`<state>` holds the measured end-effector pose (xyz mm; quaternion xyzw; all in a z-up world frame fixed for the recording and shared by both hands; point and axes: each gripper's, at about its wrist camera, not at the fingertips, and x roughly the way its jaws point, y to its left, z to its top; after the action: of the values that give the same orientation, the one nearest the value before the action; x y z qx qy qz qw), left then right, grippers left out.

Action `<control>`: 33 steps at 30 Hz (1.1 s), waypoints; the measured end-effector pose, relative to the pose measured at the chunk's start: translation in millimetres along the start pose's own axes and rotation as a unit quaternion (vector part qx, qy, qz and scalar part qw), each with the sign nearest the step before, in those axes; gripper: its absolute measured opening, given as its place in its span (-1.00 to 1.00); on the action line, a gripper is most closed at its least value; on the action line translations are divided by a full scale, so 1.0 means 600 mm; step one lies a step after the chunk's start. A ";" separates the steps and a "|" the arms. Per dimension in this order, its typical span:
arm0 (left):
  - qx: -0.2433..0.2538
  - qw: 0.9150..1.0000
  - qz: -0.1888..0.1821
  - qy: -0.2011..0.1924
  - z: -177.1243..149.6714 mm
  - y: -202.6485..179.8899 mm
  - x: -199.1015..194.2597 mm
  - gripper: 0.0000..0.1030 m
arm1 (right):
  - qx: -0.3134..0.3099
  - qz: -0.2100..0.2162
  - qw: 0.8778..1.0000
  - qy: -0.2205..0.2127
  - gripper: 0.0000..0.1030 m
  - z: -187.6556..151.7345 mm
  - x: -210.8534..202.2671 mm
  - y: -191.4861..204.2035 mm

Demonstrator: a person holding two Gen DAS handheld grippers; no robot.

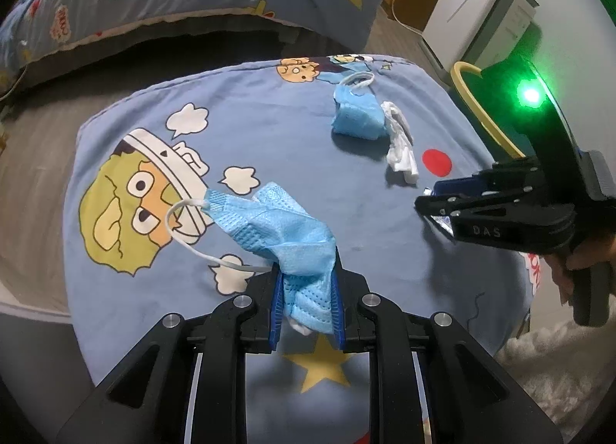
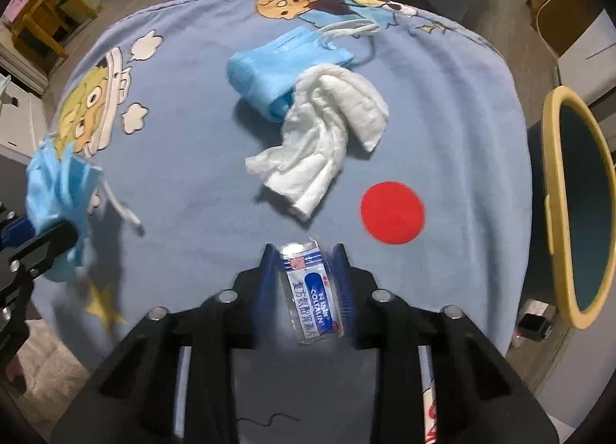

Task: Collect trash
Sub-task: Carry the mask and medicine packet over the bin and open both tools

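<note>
Crumpled blue mask (image 1: 285, 228) is pinched by left gripper (image 1: 306, 286), jaws narrow; medicine sachet (image 2: 313, 290) is clamped in right gripper (image 2: 308, 270).

Dim, bluish indoor light with soft shadows, green lamp glare at right, fisheye bending and dark corners
</note>
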<state>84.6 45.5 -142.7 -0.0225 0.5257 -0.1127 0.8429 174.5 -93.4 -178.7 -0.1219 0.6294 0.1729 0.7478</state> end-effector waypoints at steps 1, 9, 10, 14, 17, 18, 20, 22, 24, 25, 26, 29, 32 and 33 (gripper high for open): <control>0.001 1.000 0.001 -0.002 0.001 0.000 -0.001 -0.58 | -0.002 0.001 1.000 -0.002 -0.51 0.000 -0.002 0.002; 0.005 1.000 0.001 -0.018 0.009 -0.012 -0.015 -0.58 | 0.010 0.019 1.000 -0.012 -0.55 -0.006 -0.034 -0.009; 0.009 1.000 0.002 -0.025 0.013 -0.017 -0.022 -0.58 | 0.015 0.020 1.000 -0.018 -1.00 -0.004 -0.043 -0.012; 0.023 0.999 0.005 -0.049 0.029 -0.035 -0.044 -0.58 | 0.021 0.023 0.998 -0.049 -1.00 0.000 -0.089 -0.031; 0.018 0.998 -0.004 -0.061 0.037 -0.043 -0.056 -0.58 | 0.039 0.041 0.996 -0.065 -1.00 -0.007 -0.102 -0.051; 0.017 0.998 -0.005 -0.061 0.038 -0.046 -0.057 -0.58 | 0.040 0.049 0.996 -0.066 -1.00 -0.012 -0.103 -0.060; 0.019 0.998 -0.003 -0.059 0.039 -0.052 -0.054 -0.58 | 0.035 0.060 0.996 -0.060 -0.97 -0.017 -0.093 -0.064; 0.021 0.998 0.000 -0.056 0.040 -0.054 -0.051 -0.58 | 0.026 0.057 0.997 -0.047 -0.81 -0.025 -0.079 -0.049; 0.020 0.998 0.003 -0.057 0.038 -0.052 -0.051 -0.58 | 0.014 0.047 0.998 -0.036 -0.48 -0.026 -0.060 -0.036; 0.018 0.998 0.003 -0.055 0.038 -0.048 -0.050 -0.58 | 0.009 0.043 0.999 -0.029 -0.35 -0.026 -0.052 -0.032; 0.017 0.998 0.005 -0.054 0.037 -0.046 -0.049 -0.58 | 0.005 0.041 0.999 -0.026 -0.35 -0.027 -0.047 -0.030; 0.014 0.999 0.007 -0.050 0.034 -0.039 -0.045 -0.58 | -0.004 0.039 0.999 -0.007 -0.35 -0.028 -0.029 -0.020; 0.011 0.999 0.009 -0.046 0.035 -0.031 -0.041 -0.58 | -0.016 0.019 1.000 0.011 -0.35 -0.028 -0.012 -0.015; 0.010 0.999 0.008 -0.046 0.036 -0.031 -0.041 -0.58 | -0.020 0.017 1.000 0.016 -0.38 -0.027 -0.008 -0.014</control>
<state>90.2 31.2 -108.6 -0.0148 0.4856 -0.1100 0.8671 162.6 -107.9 -177.3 -0.1287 0.6396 0.1960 0.7320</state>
